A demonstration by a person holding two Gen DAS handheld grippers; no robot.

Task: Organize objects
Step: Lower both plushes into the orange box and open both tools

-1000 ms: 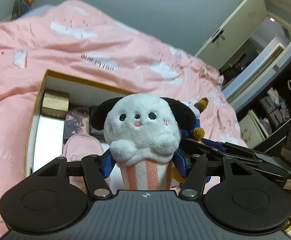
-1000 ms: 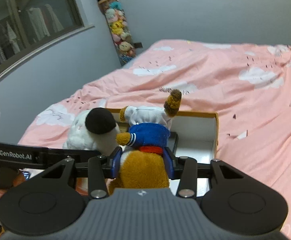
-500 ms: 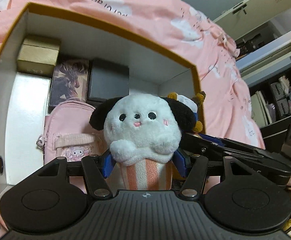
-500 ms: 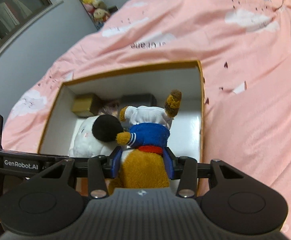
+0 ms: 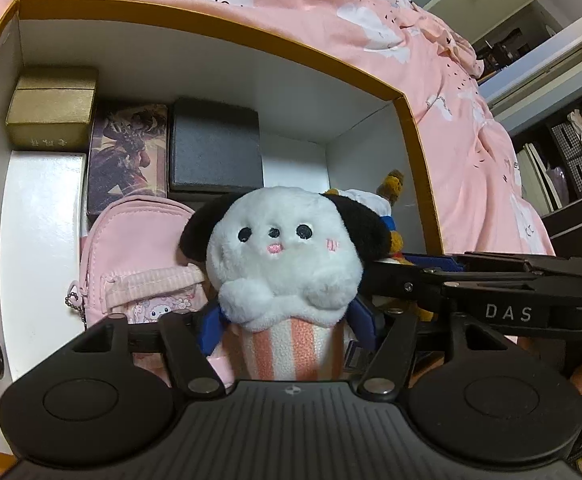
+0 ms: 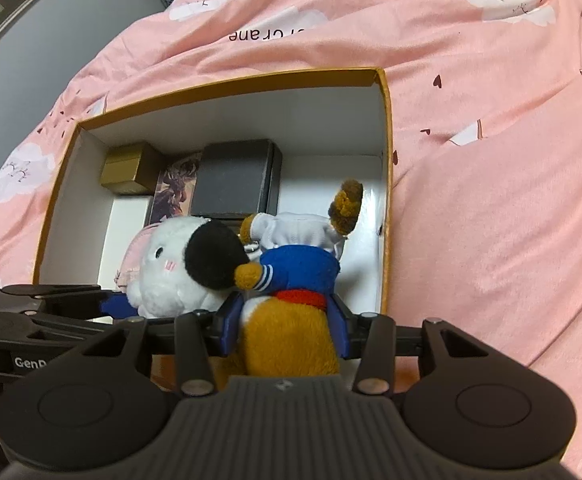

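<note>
Left wrist view: left tongs [image 5: 285,330] have just been opening around the white plush [image 5: 287,248], now lower inside the box [image 5: 211,28].

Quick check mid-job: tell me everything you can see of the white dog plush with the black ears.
The white dog plush is soft fleece: round white head, floppy black ears, embroidered eyes, nose and pink cheeks, paws folded over an orange-and-white striped cup base. It sits upright between the fingers of the left gripper, whose jaws have just been opening, low inside the open box. Behind it lies a pink mini backpack; its ear touches the brown sailor plush held by the right gripper.
</note>
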